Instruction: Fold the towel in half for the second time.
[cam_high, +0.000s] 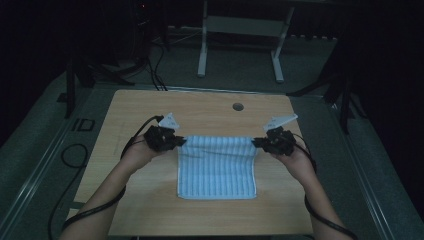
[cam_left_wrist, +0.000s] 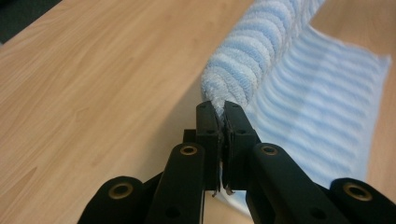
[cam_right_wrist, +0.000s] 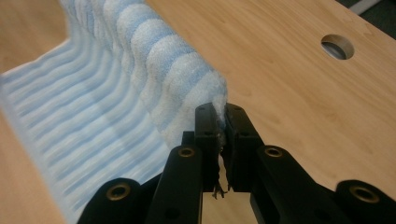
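A blue-and-white striped towel (cam_high: 217, 167) lies on the wooden table (cam_high: 150, 110), with its far edge lifted off the surface. My left gripper (cam_high: 183, 141) is shut on the towel's far left corner (cam_left_wrist: 233, 79). My right gripper (cam_high: 254, 143) is shut on the far right corner (cam_right_wrist: 187, 79). In both gripper views the black jaws pinch a bunched corner of terry cloth, and the rest of the towel (cam_left_wrist: 322, 107) hangs down to the tabletop. The near edge of the towel (cam_right_wrist: 60, 140) still rests flat on the table.
A round cable hole (cam_high: 238, 106) sits near the table's far edge, also seen as the hole (cam_right_wrist: 337, 46) in the right gripper view. Black cables (cam_high: 75, 155) trail off the left side. A white table frame (cam_high: 240, 40) stands on the floor beyond.
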